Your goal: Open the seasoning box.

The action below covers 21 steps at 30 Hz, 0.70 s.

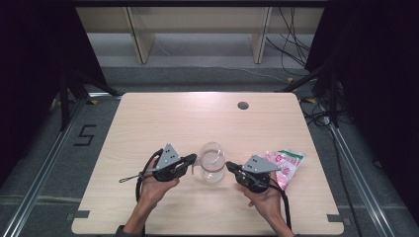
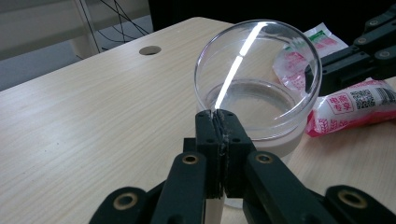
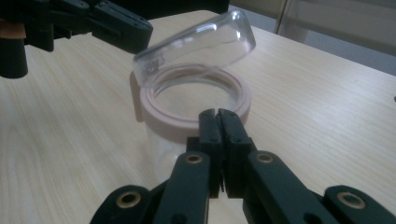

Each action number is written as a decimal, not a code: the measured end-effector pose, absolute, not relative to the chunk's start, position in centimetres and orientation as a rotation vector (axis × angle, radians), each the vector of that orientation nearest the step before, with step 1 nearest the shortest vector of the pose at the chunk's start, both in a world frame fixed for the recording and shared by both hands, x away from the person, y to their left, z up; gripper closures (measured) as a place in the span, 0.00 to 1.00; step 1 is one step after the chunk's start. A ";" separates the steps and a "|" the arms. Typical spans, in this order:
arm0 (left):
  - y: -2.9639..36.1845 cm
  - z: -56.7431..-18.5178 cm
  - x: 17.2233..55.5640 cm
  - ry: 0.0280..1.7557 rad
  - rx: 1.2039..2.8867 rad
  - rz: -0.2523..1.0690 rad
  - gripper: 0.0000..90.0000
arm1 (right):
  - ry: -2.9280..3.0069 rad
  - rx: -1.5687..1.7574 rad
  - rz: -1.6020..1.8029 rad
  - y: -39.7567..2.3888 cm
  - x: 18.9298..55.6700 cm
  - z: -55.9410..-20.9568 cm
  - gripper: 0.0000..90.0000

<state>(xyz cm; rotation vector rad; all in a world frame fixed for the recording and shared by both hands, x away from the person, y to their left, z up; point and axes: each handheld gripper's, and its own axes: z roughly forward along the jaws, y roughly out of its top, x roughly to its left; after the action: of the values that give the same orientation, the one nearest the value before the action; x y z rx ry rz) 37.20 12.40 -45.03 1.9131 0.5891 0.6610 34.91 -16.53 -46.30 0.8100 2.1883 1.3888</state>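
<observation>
two tools flank one clear jar (image 1: 212, 169) near the worktop's front edge: left tool (image 1: 190, 159) clenched on its raised lid (image 2: 252, 56), right tool (image 1: 230, 166) clenched empty at its rim.

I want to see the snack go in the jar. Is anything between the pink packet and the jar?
Yes. The right gripper sits between the pink packet and the jar, shut at the jar's rim. The clear lid is tipped up, so the jar's mouth looks open.
</observation>
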 end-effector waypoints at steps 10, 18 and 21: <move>12.8 -45.0 37.2 0.584 1.913 0.654 0.89 | 2.208 0.815 1.403 -15.1 35.4 -45.5 1.00; 13.5 -45.1 36.3 0.598 1.901 0.650 0.60 | 2.166 0.767 1.414 -14.7 35.6 -45.6 0.99; 14.2 -45.2 35.8 0.601 1.897 0.659 0.45 | 2.188 0.754 1.419 -14.5 35.6 -45.2 0.98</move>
<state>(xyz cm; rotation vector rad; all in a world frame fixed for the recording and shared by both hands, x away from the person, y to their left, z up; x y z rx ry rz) 35.76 14.24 -45.25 1.8971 0.6010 0.6594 35.60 -14.45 -45.18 0.7543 2.1877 1.4188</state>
